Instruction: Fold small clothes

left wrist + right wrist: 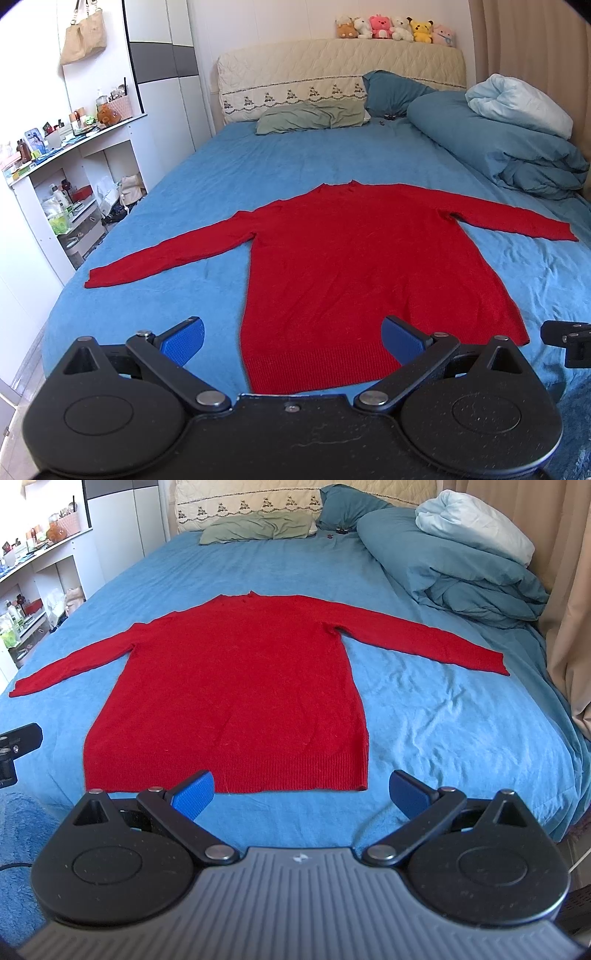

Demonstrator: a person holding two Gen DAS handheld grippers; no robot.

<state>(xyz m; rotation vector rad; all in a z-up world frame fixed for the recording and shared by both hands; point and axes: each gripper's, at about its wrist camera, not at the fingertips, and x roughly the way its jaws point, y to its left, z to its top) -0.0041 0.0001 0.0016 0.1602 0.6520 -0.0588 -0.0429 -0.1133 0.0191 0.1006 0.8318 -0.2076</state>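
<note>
Left claw [291, 341]: black, blue-padded fingers spread wide apart, empty, hovering over the hem's left part. Right claw [301, 794]: same build, fingers likewise apart and empty, poised at the hem's right corner. Red knitted long-sleeved sweater [236, 679]: lying flat, ribbed hem nearest, neck farthest, both sleeves stretched outward. Bed with blue crinkled sheet [424, 709]: carries the sweater. Green pillow [310, 116]: at the bed's head. Bundled blue duvet [491, 144]: far right. Row of plush toys [395, 27]: atop the cream quilted headboard [332, 62].
</note>
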